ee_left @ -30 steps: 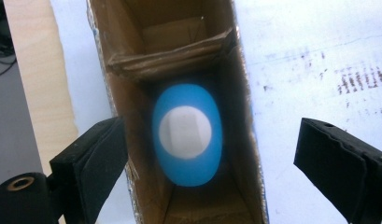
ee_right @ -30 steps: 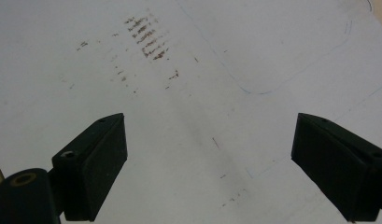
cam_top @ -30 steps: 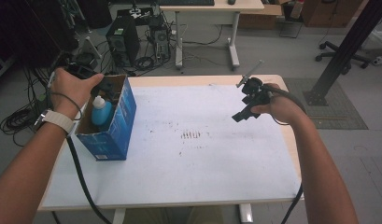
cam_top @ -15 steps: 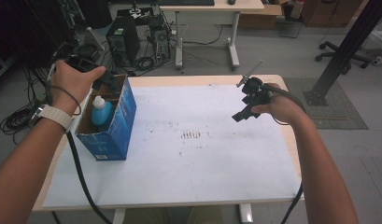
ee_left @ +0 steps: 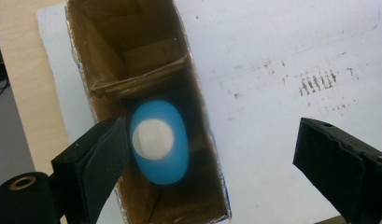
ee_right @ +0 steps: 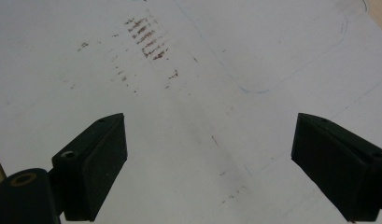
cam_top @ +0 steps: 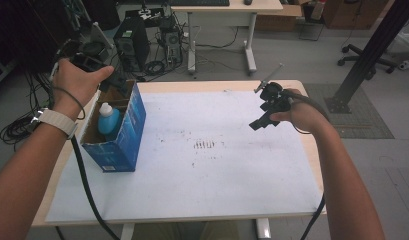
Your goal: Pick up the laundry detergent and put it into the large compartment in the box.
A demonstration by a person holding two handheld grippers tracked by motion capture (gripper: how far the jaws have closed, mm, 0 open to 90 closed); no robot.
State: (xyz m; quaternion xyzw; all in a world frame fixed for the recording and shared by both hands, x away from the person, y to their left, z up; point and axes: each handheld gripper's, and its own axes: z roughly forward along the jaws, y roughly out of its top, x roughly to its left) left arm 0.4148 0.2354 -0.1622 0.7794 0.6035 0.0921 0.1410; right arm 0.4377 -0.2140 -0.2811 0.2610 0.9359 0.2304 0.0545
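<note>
Bottle (ee_left: 158,142), blue with a white cap, stands upright in the nearer compartment of the blue cardboard box (cam_top: 124,145) at the left of the counter (cam_top: 217,185), and your left tool (ee_left: 212,154) hangs above it with its jaws spread wide and nothing between them. One jaw sits over the box's outer wall and the other well out over the white sheet, so if you mean to reach for the bottle, shift the tool sideways until the cap lies midway between the jaws, then come straight down so neither one catches the cardboard rim or the divider. Your right tool (ee_right: 207,158) is also wide open and empty, over bare counter at the right; keep it there, clear of the box. The bottle's lower body is lost in the box's shadow, so its fill and label cannot be read, and the far compartment's floor is too dark to judge.
</note>
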